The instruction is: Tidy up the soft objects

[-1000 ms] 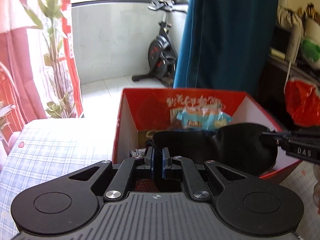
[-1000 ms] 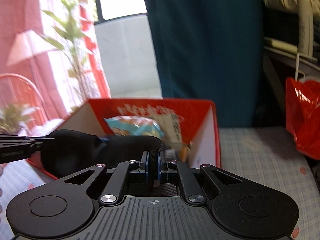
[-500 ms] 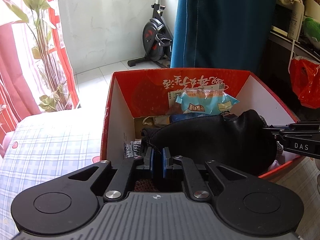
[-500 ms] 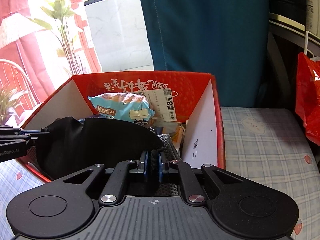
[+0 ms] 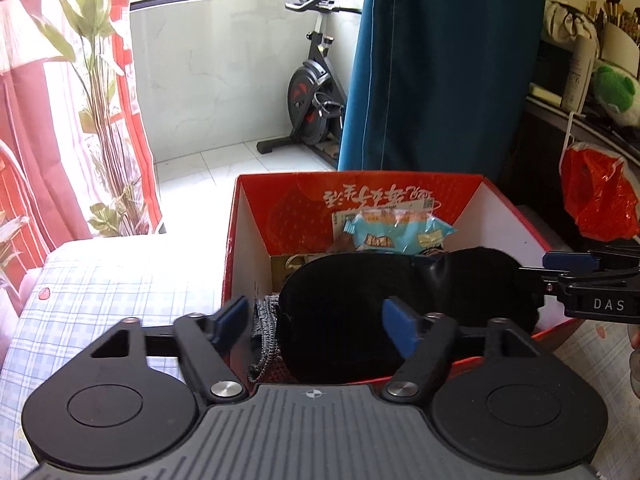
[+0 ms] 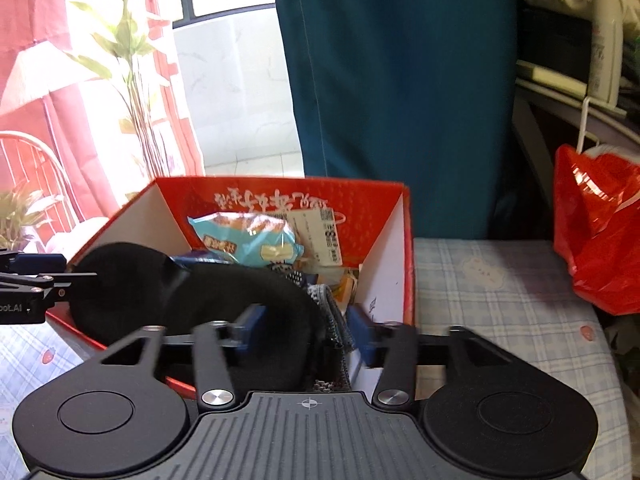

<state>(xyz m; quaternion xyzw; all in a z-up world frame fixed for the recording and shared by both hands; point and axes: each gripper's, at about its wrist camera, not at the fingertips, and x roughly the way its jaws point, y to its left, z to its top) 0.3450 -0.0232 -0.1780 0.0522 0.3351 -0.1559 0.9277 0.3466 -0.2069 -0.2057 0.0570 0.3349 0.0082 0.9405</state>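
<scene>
Both jaws are opening right now. A second ago each hand-held gripper was pinched tight on 1 end of the black eye mask [image 5: 400, 300]; now the grip is letting go on both sides.

Left hand-held gripper [image 5: 316, 326]: I'm seeing the blue pads standing wide, with the mask's near end between them but not pressed.

Right hand-held gripper [image 6: 306, 336]: it's spreading too, roughly half way, blurred with motion. The mask's other end and a grey knit piece [image 6: 334, 328] are sitting between the pads, and I'm not seeing pressure on either.

The mask is now lying inside the red box [image 5: 248, 240], draped over the stuff already in there, with its near edge close to the front rim. Half a second ago it was stretched between the 2 grippers just above the contents. Behind it a light blue snack packet [image 5: 396, 234] is leaning against the back wall.

The box is sitting on a checked bed cover [image 5: 120, 280], not a desk.

I'm reading this as the drop being done for this item: the mask is counting as stowed. Next I'm expecting to back both grippers out without snagging the fabric or the knit piece. I'm not seeing any other loose soft item outside the box in these views.
</scene>
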